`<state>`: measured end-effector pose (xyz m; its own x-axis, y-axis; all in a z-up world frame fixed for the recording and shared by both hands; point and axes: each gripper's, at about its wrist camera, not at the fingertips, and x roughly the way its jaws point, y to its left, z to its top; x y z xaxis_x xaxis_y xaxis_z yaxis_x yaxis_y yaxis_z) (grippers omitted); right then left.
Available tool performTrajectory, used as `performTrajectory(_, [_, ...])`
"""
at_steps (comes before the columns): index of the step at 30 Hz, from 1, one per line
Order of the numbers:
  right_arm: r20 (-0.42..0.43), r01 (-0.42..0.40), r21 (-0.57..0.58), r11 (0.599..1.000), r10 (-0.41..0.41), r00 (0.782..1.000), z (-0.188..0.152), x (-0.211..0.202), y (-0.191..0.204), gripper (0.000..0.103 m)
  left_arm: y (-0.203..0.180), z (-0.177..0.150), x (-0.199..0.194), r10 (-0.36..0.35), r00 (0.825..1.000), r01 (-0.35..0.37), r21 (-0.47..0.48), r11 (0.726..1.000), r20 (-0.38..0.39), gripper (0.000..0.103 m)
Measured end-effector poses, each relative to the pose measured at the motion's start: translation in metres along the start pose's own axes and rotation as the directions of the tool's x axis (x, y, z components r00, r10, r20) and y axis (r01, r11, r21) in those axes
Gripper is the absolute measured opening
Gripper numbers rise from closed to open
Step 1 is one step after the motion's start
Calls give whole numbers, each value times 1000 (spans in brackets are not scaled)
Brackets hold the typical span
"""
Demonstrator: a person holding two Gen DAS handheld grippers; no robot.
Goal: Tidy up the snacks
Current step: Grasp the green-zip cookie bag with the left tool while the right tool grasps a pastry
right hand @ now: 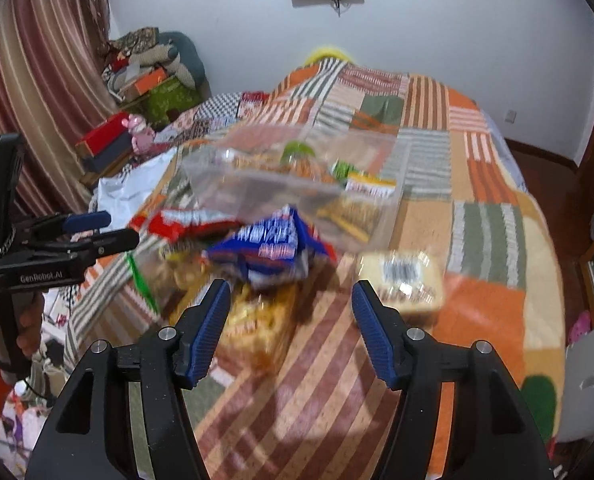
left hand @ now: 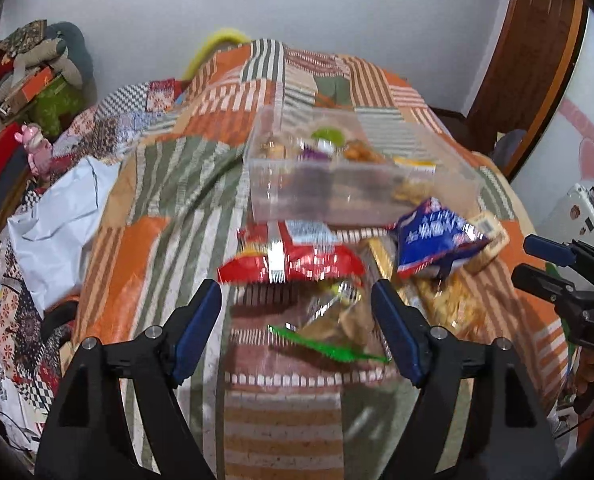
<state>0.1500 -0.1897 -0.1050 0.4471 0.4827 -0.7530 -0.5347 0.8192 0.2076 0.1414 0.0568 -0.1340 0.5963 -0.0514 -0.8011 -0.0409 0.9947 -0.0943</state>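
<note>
Both views are motion-blurred; fine print on the packets is not readable.

Left gripper (left hand: 297,308) is hovering over the bed (left hand: 169,184), jaws spread wide, nothing between them. Its 2 blue pads (left hand: 195,334) are framing a clear bag (left hand: 337,316) with a green strip along its near edge. Just beyond the bag, a red packet (left hand: 293,258) is lying flat on the patchwork quilt.

Right gripper (right hand: 291,308) is also standing wide and empty, hanging over a striped quilt patch. A yellow snack bag (right hand: 257,320) is lying by its left pad. A blue packet (right hand: 273,248) is sitting just ahead of the jaws, overlapping the other snacks in the pile. A pale wrapped block (right hand: 407,280) with a barcode label is lying just right of the blue packet, close to the right pad.

A clear box (left hand: 357,176) is sitting on the quilt behind the pile, near edge touching or just beside the red and blue packets; cannot tell which. Several snacks are already lying inside it, including something green and a yellow-labelled pack.

Each gripper is showing in the other's view: left one at the left edge of the right view, right one at the right edge of the left view
</note>
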Motion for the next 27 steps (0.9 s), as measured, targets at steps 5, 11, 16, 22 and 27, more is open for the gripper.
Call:
performTrajectory(5, [-48, -26, 19, 999, 27, 998, -9, 16, 1, 60, -3, -9, 16, -17, 999, 18, 10, 1000, -48, 77])
performTrajectory(11, [-93, -68, 35, 997, 71, 993, -12, 38, 10, 60, -13, -10, 35, -39, 996, 41, 24, 999, -80, 78])
performTrajectory(16, [-114, -65, 21, 998, 67, 991, -13, 52, 19, 60, -16, -13, 53, -39, 993, 43, 33, 999, -108, 78])
performTrajectory(22, [-131, -61, 55, 997, 68, 989, -15, 64, 12, 60, -12, -15, 69, -70, 991, 69, -12, 998, -115, 78])
performTrajectory(27, [-127, -55, 73, 996, 64, 990, -16, 67, 9, 60, -8, -13, 76, -87, 991, 82, -48, 995, -102, 77])
